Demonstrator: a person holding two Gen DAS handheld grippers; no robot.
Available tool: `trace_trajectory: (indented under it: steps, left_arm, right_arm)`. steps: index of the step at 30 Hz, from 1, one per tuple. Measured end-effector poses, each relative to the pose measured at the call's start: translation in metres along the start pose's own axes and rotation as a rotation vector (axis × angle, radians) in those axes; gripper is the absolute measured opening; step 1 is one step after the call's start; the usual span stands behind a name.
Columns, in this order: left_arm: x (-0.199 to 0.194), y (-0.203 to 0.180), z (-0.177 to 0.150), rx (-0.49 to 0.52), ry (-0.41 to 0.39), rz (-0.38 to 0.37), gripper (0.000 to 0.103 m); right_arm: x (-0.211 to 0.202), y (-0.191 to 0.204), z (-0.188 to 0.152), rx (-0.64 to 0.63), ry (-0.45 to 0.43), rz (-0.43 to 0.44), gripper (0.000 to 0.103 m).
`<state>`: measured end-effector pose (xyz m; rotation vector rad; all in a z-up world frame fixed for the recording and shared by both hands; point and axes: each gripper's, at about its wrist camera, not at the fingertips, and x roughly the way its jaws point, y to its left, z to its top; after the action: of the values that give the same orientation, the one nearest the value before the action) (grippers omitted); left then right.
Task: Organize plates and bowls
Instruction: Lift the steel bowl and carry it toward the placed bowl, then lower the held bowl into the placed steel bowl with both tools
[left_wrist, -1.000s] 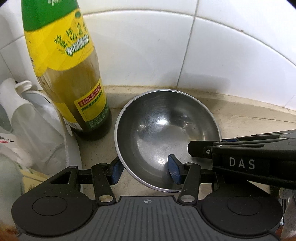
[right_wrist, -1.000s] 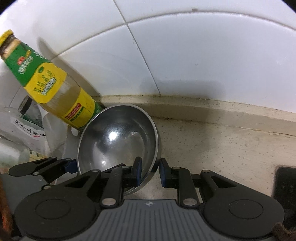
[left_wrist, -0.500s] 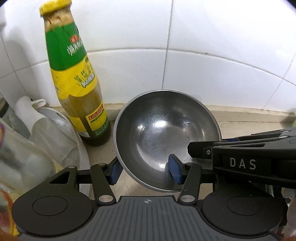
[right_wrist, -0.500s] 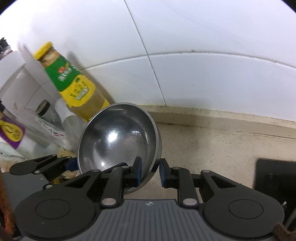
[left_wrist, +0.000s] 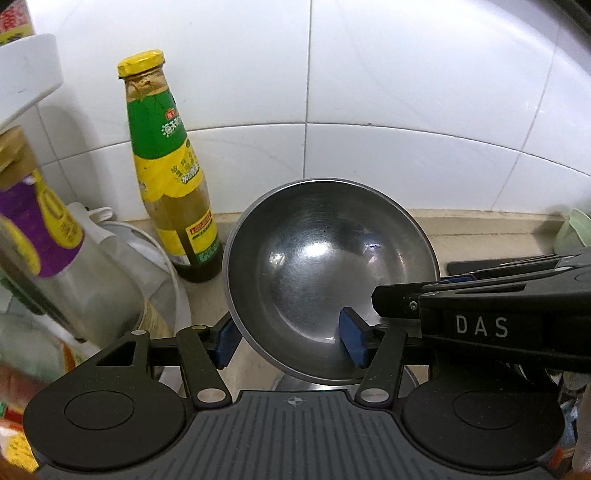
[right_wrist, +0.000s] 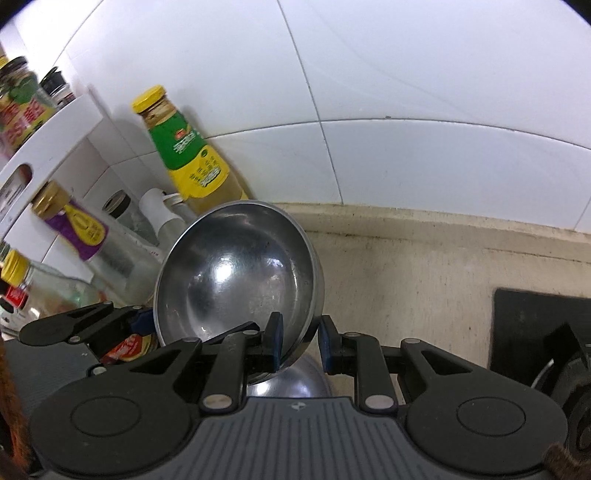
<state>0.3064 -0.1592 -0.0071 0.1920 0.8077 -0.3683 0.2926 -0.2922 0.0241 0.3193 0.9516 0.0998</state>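
The bowl (left_wrist: 328, 273) (right_wrist: 236, 273) was shiny metal, with nothing in it. It was up in the air above the counter (right_wrist: 424, 266), tipped so I could look inside. My right gripper (right_wrist: 298, 341) pinched the rim on one side, one pad inside the bowl and one outside. My left gripper (left_wrist: 290, 341) was spread wide around the near rim. One blue pad (left_wrist: 354, 341) was inside the bowl and the other pad was outside. I could not tell if they really squeezed it.

Under the bowl I saw a bit of another metal bowl (right_wrist: 291, 382).

Behind the bowl stood a sauce bottle (left_wrist: 170, 173) (right_wrist: 188, 155) with a yellow cap and a green and yellow label. It had brownish sauce inside. It stood by the white tile wall (left_wrist: 369, 92).

To the left was a clear bottle with a purple label (right_wrist: 79, 229); what was in it was too blurry to tell. Near it stood a white rack (right_wrist: 55, 125) with jars on top.

At the far right, a black mat (right_wrist: 535, 325) lay on the counter.
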Motion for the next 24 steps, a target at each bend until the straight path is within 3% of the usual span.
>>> trace_trajectory:
  steps: [12,24]
  left_arm:
    - [-0.007,-0.009,-0.037,0.045,0.042,-0.019,0.065]
    - [0.003,-0.005,-0.062,0.062,0.074,-0.037,0.066]
  right_arm:
    - [-0.002,0.006,-0.040,0.020,0.058,-0.032,0.019]
    - [0.012,0.007,-0.054,0.030,0.102,-0.049,0.019]
